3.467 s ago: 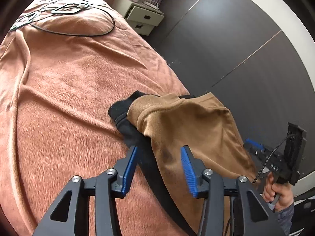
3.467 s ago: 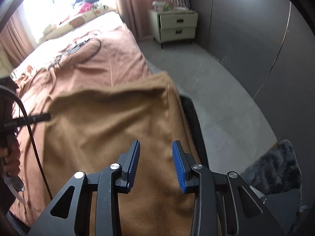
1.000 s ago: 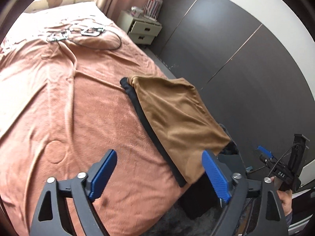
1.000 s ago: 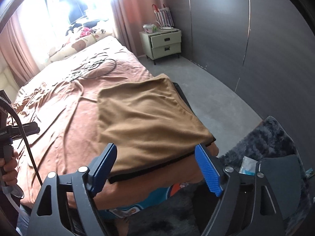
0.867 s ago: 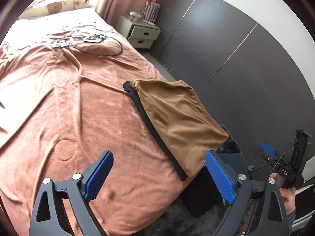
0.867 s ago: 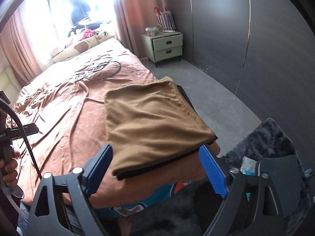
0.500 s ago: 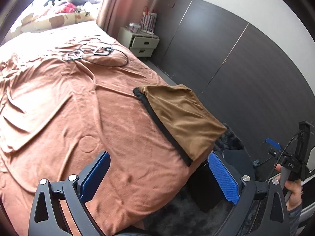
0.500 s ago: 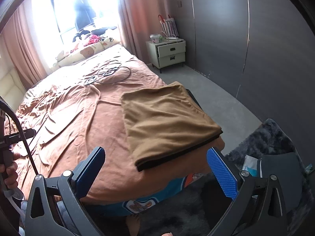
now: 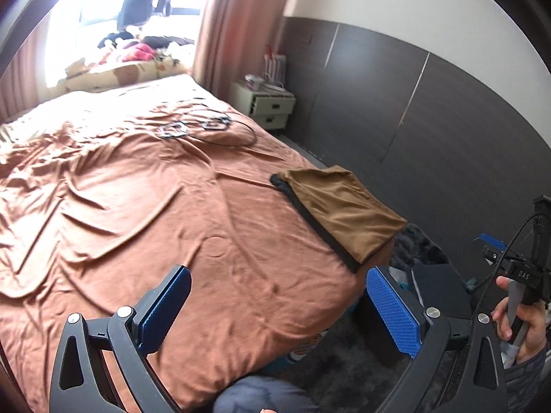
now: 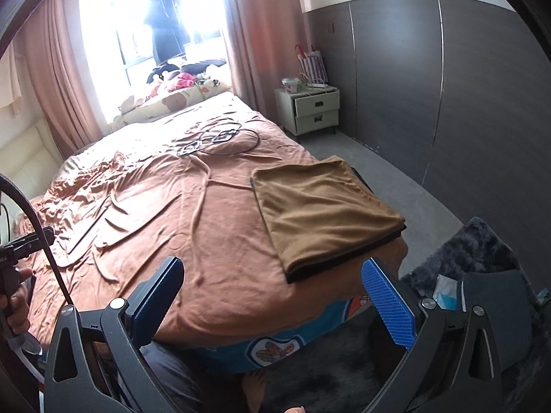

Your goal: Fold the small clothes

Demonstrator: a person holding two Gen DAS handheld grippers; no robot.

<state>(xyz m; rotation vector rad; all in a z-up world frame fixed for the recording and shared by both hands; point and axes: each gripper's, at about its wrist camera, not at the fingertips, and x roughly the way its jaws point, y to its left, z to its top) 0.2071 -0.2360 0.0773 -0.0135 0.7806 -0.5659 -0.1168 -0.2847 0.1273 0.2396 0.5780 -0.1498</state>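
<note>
- On the near right corner of the bed (image 10: 213,234), a folded brown garment (image 10: 323,213) is lying flat, with a black layer edging it underneath.
- Left gripper (image 9: 275,306) is hanging over the bedspread with its jaws spread wide and nothing between them, having just been opening.
- Right gripper (image 10: 272,299) is likewise gaping and empty, its jaws just opened, well short of the garment.
- Near the pillows, what appear to be cables (image 10: 220,139) are lying coiled.
- By the far wall, a nightstand (image 10: 310,110) is standing.
</note>
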